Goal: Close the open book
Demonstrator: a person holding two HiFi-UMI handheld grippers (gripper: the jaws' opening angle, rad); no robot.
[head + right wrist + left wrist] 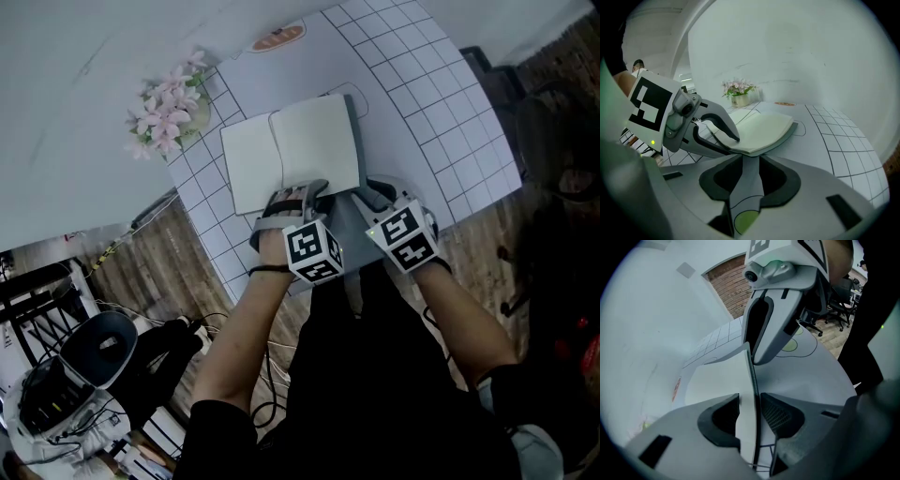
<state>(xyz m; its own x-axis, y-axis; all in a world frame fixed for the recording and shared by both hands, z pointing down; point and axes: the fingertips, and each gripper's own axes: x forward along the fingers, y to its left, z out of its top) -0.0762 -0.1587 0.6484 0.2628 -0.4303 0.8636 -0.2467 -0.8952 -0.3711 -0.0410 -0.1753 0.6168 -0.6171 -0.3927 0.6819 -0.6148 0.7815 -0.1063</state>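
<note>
The open book [291, 150] lies with blank white pages up on the gridded mat [412, 94]. My left gripper [298, 195] is at the book's near edge, by the right-hand page. In the left gripper view the book's [717, 376] page edge stands between the jaws of the left gripper [750, 413], with a narrow gap beside the right pad. The right gripper view shows one left finger [727, 133] on top of the page and the other under the book [764, 129]. My right gripper [375, 197] is open just off the book's near right corner; only mat shows between the jaws of the right gripper [749, 173].
A small pot of pink flowers [169, 108] stands left of the book. An orange sticker [277, 37] lies on the table behind it. The mat's near edge hangs at the table's front. Chairs and gear [98, 347] sit on the wooden floor below.
</note>
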